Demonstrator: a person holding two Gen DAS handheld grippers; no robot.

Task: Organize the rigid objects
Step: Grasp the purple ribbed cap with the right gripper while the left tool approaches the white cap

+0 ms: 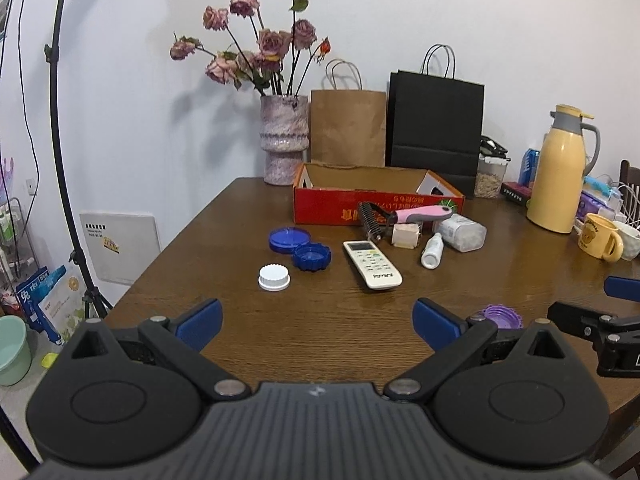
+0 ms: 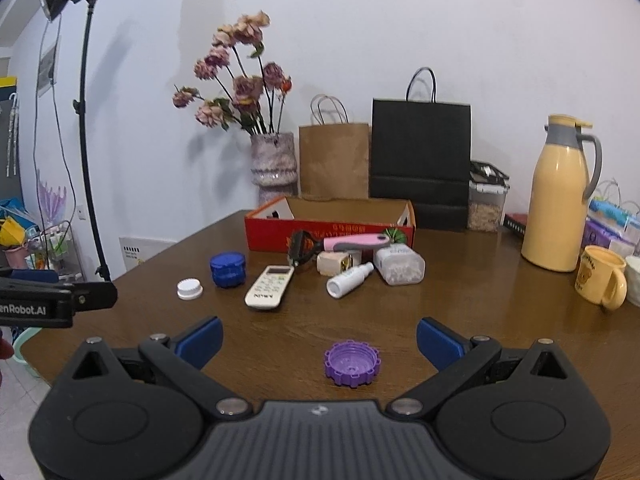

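Right gripper spread wide and empty, purple cap lying between its fingers toward 1 o'clock, red box at 12; left gripper equally wide, idle; best to centre on cap, then close squarely across the ridged rim.
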